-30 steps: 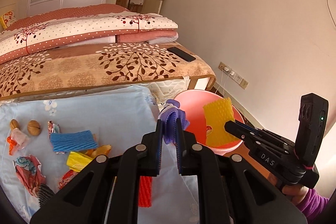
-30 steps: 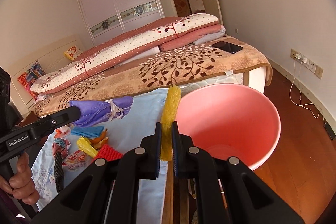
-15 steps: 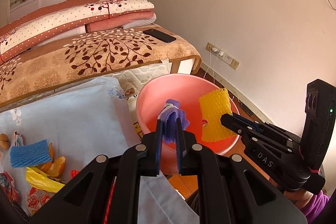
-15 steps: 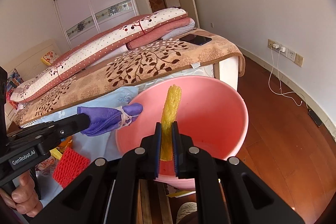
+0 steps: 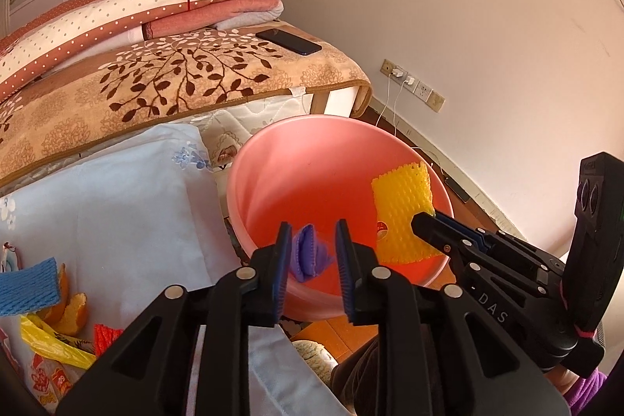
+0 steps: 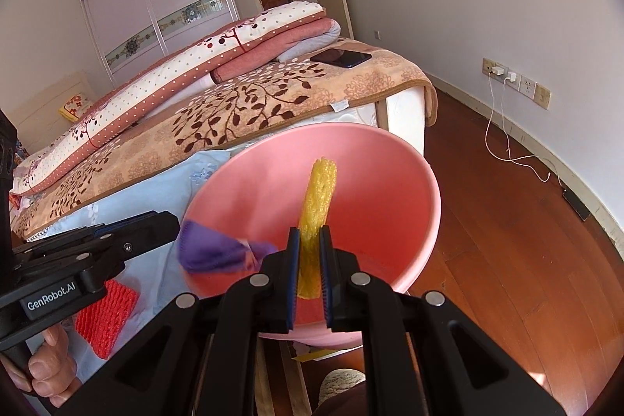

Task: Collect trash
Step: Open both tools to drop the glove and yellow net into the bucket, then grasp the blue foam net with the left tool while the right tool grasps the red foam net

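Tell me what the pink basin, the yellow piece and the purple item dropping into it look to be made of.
Pink basin: likely plastic; smooth, evenly coloured wall with a soft sheen. Yellow piece: apparently foam netting, matte, with an embossed mesh pattern; the right hand-held gripper pinches it. Purple item: probably a thin disposable glove, though blurred; it sits loose between the left hand-held gripper's just-opened jaws.

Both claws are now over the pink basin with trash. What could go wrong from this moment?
1. The left claw has just been opening; the purple glove between its pads sits near the pink basin's close rim and may fall outside.
2. The right claw grips the yellow foam net low, so the light net may cling to a pad at release.
3. The two claws are close together and could bump.
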